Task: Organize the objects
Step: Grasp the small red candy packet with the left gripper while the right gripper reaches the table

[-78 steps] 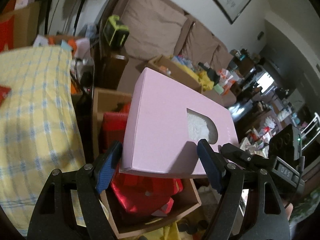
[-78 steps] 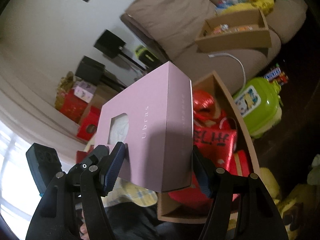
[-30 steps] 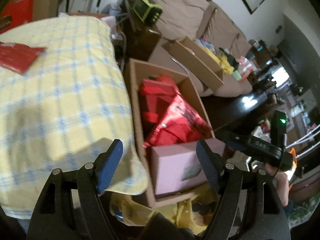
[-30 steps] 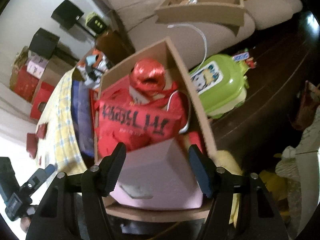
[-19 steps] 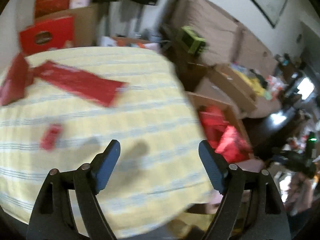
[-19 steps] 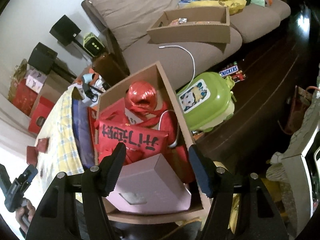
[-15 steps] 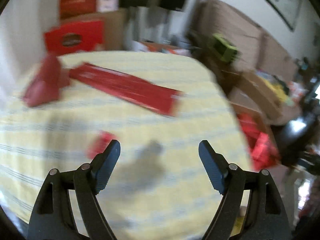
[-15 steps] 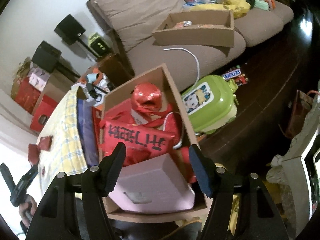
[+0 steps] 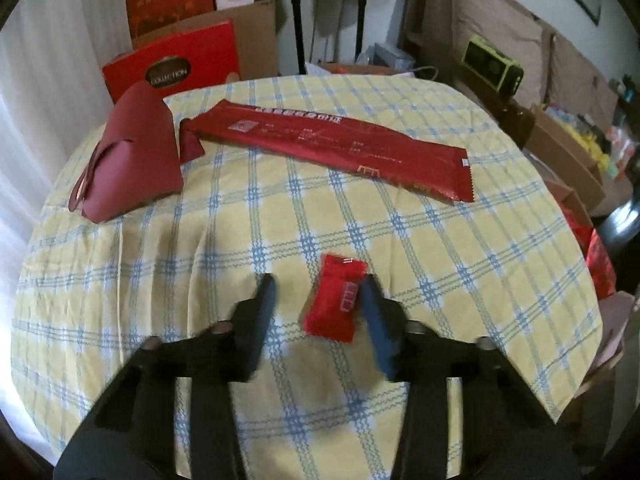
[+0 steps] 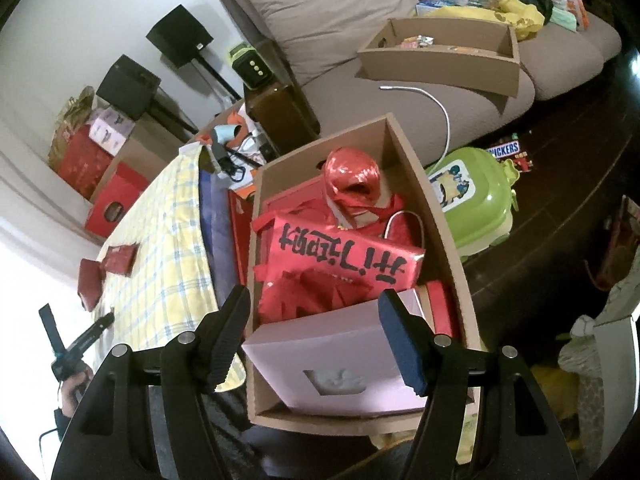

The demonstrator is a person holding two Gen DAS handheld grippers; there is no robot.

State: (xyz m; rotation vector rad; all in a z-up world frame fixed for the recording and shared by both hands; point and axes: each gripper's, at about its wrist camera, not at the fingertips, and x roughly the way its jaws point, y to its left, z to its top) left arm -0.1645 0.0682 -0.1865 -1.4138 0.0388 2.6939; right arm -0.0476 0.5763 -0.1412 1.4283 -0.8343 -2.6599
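Left wrist view: blurred left claw [image 9: 318,300] closing around small red packet [image 9: 335,298], contact unclear

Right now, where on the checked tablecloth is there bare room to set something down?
Free: the wide stretch of tablecloth between the long red packet and the near edge, right of the small red sachet; also the near-left cloth below the dark red folded box. Crowded: the far-left corner, and the cardboard box beside the table, packed full.

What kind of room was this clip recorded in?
Most likely a home living room: a beige sofa, a table with a yellow checked tablecloth, and speakers on stands against the wall.
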